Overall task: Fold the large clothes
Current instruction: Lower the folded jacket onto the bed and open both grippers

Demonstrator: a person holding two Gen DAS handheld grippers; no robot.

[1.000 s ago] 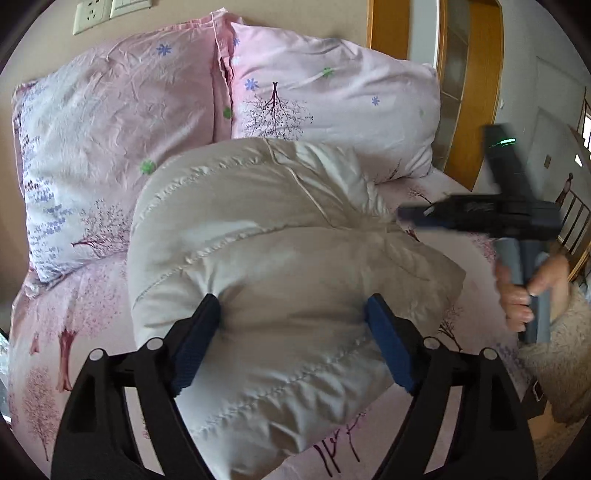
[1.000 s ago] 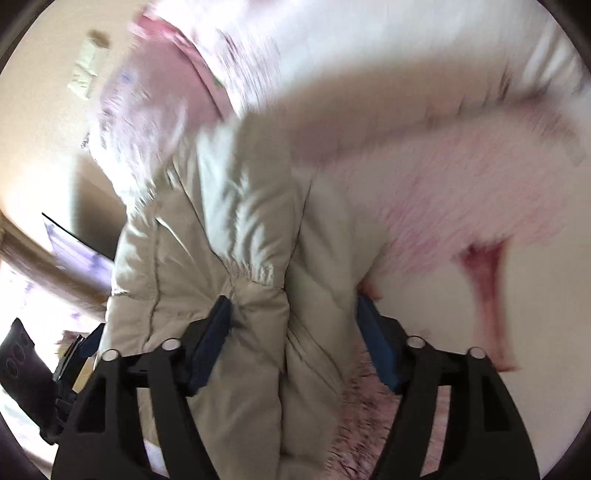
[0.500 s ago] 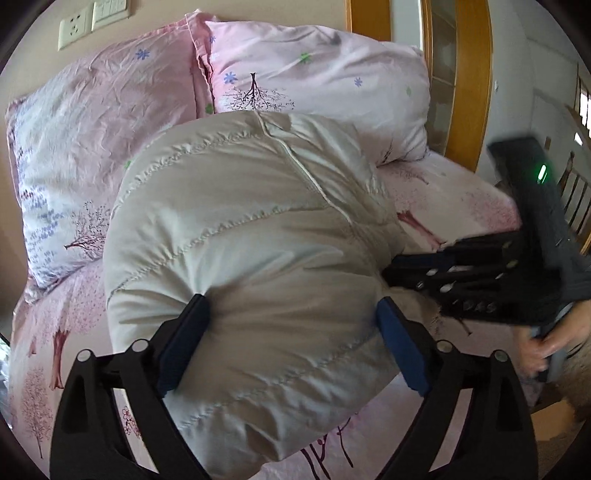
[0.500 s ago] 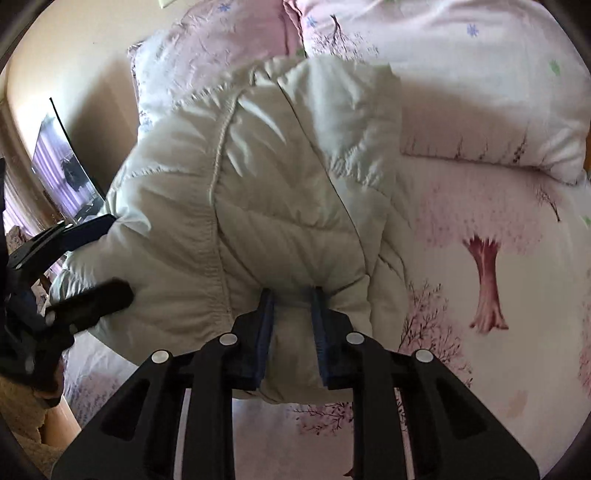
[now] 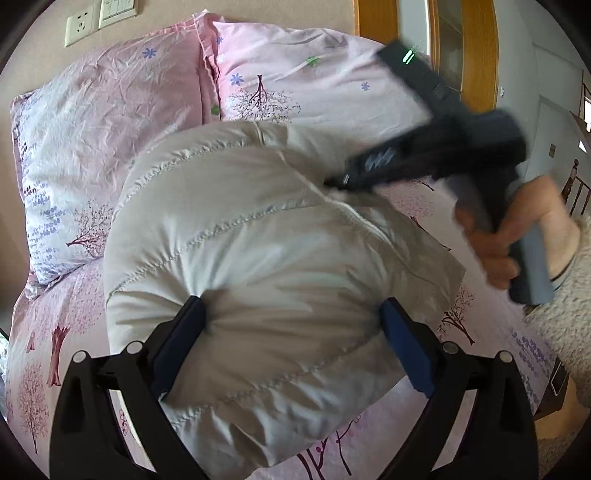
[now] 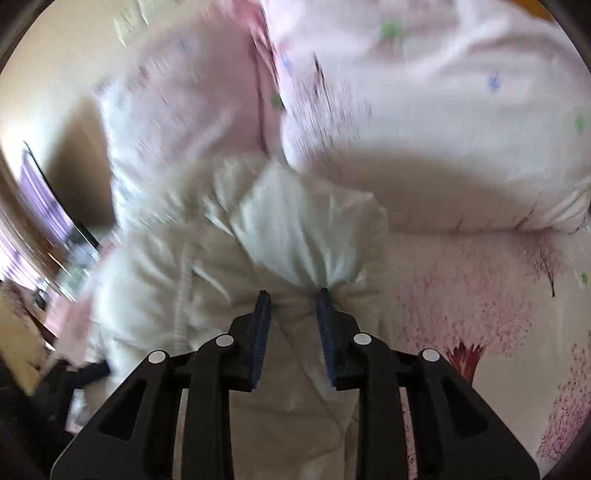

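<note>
While its blue pads (image 5: 404,349) stand wide apart, the left gripper (image 5: 291,332) straddles the near end of a cream quilted jacket (image 5: 258,258); both pads press into the padding, which bulges between them, and the jaws are spread rather than closed on it. Across the bundle, the right gripper (image 6: 293,315) has its fingers drawn nearly together, pinching a gathered fold of the jacket (image 6: 295,229) so that the fabric puckers at the pads (image 6: 262,325). From the left wrist view the right gripper (image 5: 347,181) appears blurred, its tip meeting the jacket's far upper edge, with the right hand (image 5: 517,236) wrapped around the grey handle. Folded into a puffy mound, the jacket lies on a bed (image 5: 48,332) covered in a pink sheet printed with trees. Behind it, two pink pillows (image 5: 110,129) lean side by side against a beige wall, the jacket's far end touching them. A wall socket (image 5: 81,26) sits above the pillows, and a wooden door frame (image 5: 476,55) stands to the right. The right wrist view is motion-blurred.
</note>
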